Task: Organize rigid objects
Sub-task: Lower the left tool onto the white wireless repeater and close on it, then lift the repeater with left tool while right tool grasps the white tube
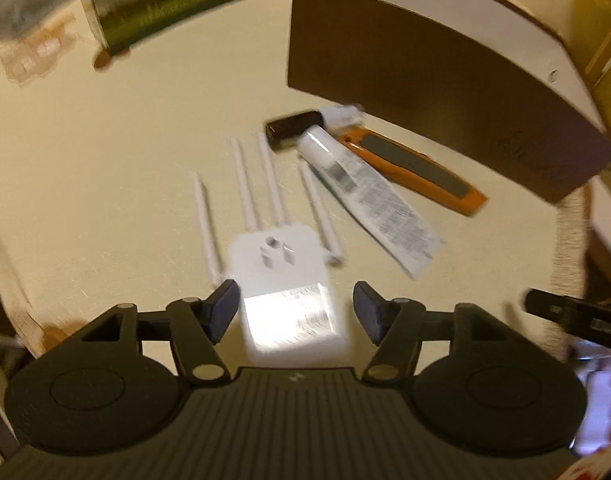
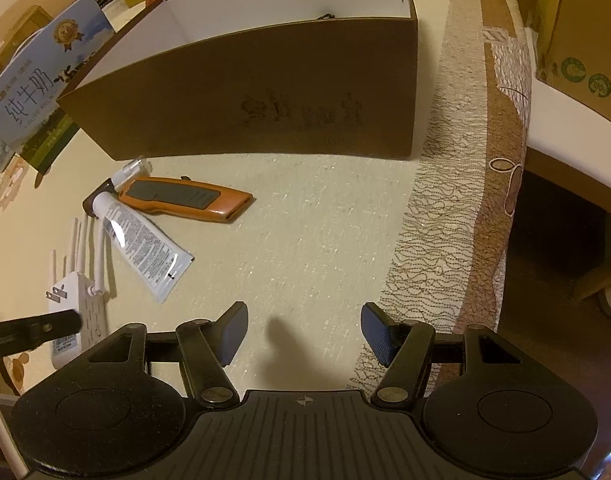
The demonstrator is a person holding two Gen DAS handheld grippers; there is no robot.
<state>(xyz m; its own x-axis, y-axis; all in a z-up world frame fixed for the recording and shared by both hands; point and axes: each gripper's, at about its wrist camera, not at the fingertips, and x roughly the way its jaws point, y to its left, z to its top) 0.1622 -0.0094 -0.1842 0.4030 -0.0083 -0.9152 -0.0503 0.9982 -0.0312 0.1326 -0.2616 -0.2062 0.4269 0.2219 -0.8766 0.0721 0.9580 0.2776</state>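
1. The left claw (image 1: 296, 312) is hovering with its jaws spread apart on either side of the white Wi-Fi repeater (image 1: 283, 280), which is lying plug-up on the table (image 1: 105, 152), four antennas pointing away.
2. The right claw (image 2: 304, 334) is hanging wide apart over bare table, gripping nothing.
3. A white tube (image 2: 145, 244) is lying beside an orange utility knife (image 2: 185, 199), both just in front of the open brown box (image 2: 265, 112).
4. A milk carton (image 2: 37, 92) is standing left of the box.
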